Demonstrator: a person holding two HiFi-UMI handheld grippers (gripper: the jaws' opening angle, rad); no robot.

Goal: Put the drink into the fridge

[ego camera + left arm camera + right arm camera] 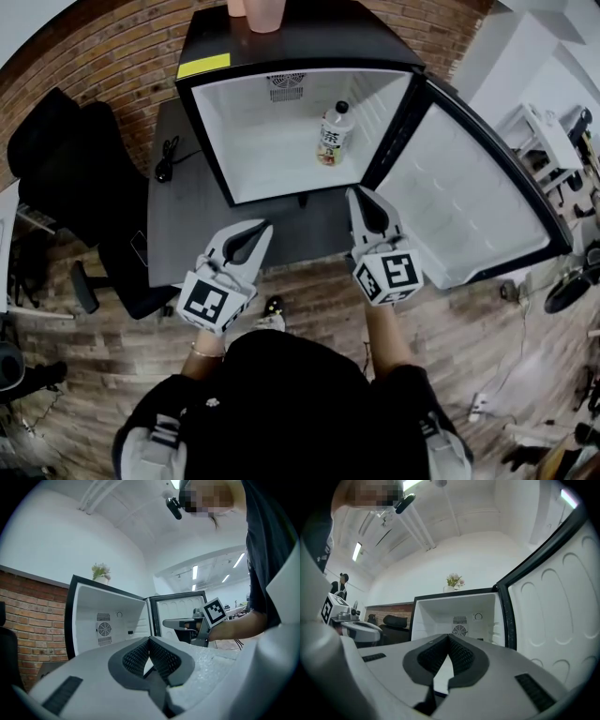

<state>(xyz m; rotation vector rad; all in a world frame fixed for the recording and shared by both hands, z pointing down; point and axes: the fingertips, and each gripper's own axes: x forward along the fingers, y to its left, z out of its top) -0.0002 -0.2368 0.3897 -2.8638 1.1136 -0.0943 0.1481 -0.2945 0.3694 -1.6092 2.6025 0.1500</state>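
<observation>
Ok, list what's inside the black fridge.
One clear plastic bottle stands upright at right; a fan vent on the back wall. The spot behind the bottle is covered.

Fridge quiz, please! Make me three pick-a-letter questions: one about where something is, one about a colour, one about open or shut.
1. Where is the drink bottle compared with the fridge? A on top of it; B inside it; C under it.
2. What colour is the sticker on the fridge's top? A yellow; B blue; C green.
3. How is the fridge door? A shut; B open wide; C missing.
Answers: 1 B, the bottle stands on the white inner floor. 2 A, the strip is bright yellow. 3 B, the door swings out to the right.
</observation>
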